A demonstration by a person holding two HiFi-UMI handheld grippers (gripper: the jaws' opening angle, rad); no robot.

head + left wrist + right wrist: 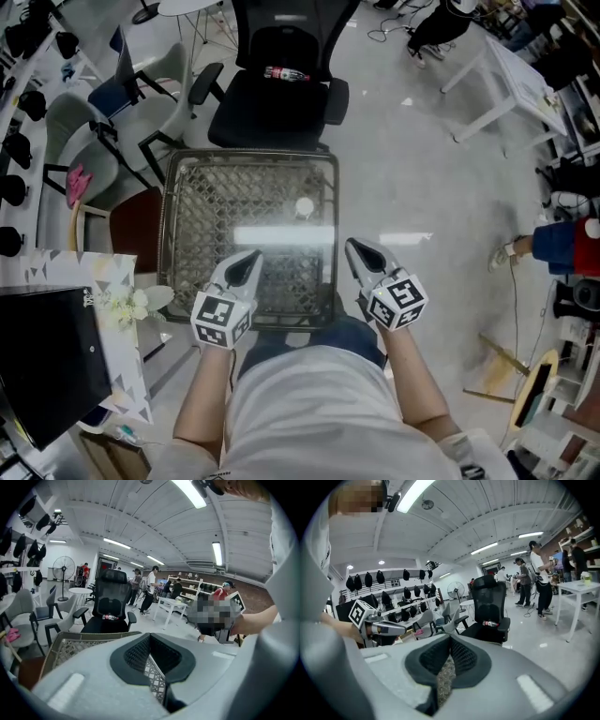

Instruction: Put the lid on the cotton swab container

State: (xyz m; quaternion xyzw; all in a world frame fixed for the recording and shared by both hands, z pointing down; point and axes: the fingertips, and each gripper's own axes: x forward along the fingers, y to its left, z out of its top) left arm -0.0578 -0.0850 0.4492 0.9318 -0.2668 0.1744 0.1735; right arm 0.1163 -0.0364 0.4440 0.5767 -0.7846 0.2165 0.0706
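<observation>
A small round white object (304,207) sits on the glass top of a wire-mesh table (184,197); I cannot tell whether it is the container or its lid. My left gripper (251,257) and right gripper (352,247) hover over the table's near edge, side by side, both well short of the white object. Both point away from me. In the left gripper view the left gripper (151,640) has its dark pads together with nothing between them. The right gripper (450,645) in its own view looks the same, shut and empty.
A black office chair (278,103) with a bottle (286,73) on its seat stands just beyond the table. Grey chairs (80,122) are at the left. A white box with flowers (117,302) and a black case (47,361) lie at my near left. A white table (511,75) stands far right.
</observation>
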